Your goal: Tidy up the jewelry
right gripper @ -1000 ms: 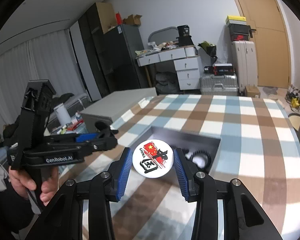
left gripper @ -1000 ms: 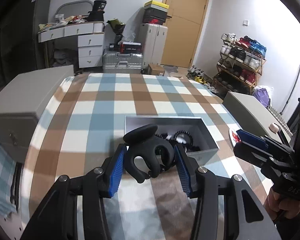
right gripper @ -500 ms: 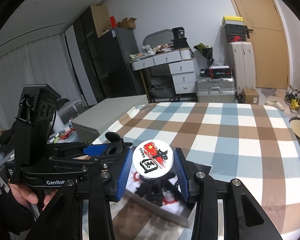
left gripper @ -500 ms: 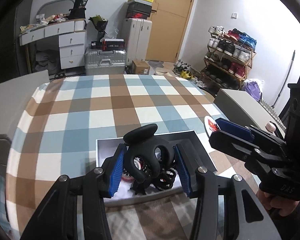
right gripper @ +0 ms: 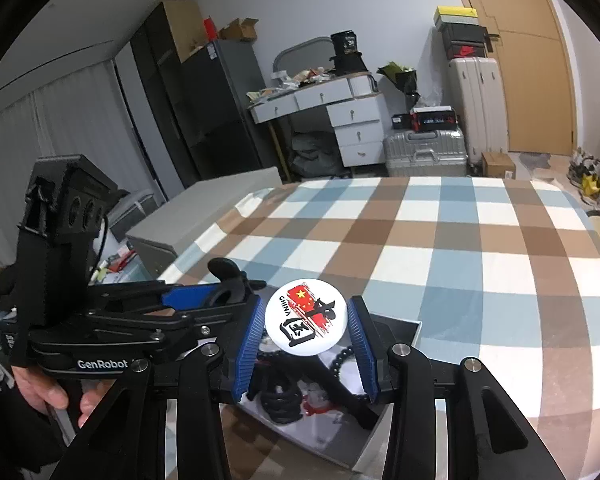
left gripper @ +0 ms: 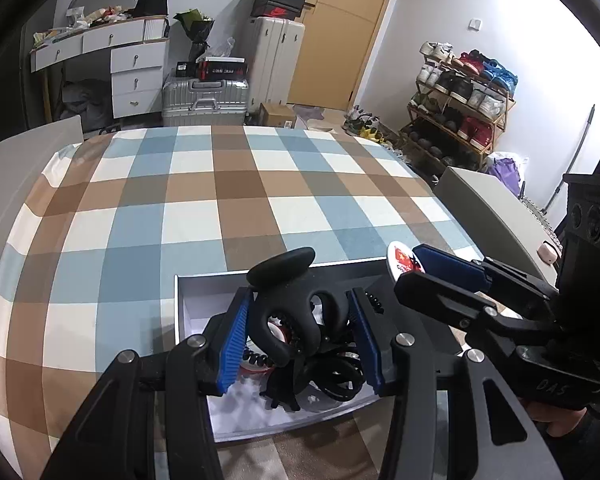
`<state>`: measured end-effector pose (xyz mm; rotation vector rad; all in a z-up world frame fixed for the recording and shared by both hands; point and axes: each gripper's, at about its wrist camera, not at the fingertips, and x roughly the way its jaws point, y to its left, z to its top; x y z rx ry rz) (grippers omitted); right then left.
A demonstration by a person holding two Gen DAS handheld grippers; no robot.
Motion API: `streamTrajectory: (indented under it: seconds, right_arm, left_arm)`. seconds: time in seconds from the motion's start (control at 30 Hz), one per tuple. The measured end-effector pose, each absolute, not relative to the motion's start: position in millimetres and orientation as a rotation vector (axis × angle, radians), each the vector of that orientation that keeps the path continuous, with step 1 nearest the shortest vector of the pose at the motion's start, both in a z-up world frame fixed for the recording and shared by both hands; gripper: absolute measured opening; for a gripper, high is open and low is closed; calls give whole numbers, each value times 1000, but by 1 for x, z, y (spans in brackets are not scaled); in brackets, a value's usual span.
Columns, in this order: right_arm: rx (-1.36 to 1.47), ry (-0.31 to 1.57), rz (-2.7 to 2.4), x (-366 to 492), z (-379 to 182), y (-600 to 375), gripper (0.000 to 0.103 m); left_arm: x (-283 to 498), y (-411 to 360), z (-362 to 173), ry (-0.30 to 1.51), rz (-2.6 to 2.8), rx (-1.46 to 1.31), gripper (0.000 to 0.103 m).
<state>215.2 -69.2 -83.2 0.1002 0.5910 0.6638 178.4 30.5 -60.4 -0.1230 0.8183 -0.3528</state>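
Observation:
My left gripper (left gripper: 298, 338) is shut on a black hair claw clip (left gripper: 288, 300) and holds it above a grey open box (left gripper: 188, 312). The box holds black bead bracelets, coiled hair ties and red-and-white badges. My right gripper (right gripper: 307, 344) is shut on a round white badge (right gripper: 306, 318) with a red flag and "CHINA" on it, above the same box (right gripper: 396, 328). Each gripper shows in the other's view: the right one (left gripper: 412, 270) at the box's right side, the left one (right gripper: 220, 300) at its left.
The box sits on a table with a blue, brown and white checked cloth (left gripper: 236, 196). Grey cabinets (left gripper: 496, 212) stand on both sides of the table. Beyond it are a desk, suitcases (left gripper: 204, 98), a door and a shoe rack (left gripper: 460, 96).
Both grippers have moved forward and higher, so they now hang over the box and look down into it. The clip and the badge stay held.

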Motion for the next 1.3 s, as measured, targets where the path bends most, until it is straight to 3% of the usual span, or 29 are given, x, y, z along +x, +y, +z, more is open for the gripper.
streamTrajectory:
  seconds: [0.33,0.4,0.53,0.77,0.97,1.17,1.2,1.27,1.3]
  right_arm:
    - [153,631,654,226,-97,-74,45]
    - [156,626,646,223,-95,-77,50]
    - [160,581,629,213,-85,-87,54]
    - [183,518,597,194,-68,-100,63]
    - [188,429,590,172,-48,-105,76]
    - [194,295,594,143,-26,-108,96]
    - [195,274,595,139,-22,-108,99]
    - [196,232,598,130,-17,-108,103]
    - [195,214,597,126,-15,-109,103]
  left_arm:
    - [183,30,-67,828,-361,-115,44]
    - [185,33,-69,844,-360,-116,49]
    - [180,37,-68,845,-358,-127,70]
    - [164,36,-55,805,-323,-77,71]
    - [146,39,-32,697,-260,-67,71]
    - [121,38,-10,532,-197,-57,72]
    - [118,38,-8,514,-186,-57,74]
    - [112,40,-4,463,-136,-62,92]
    - [107,42,-2,428,-105,-73,94]
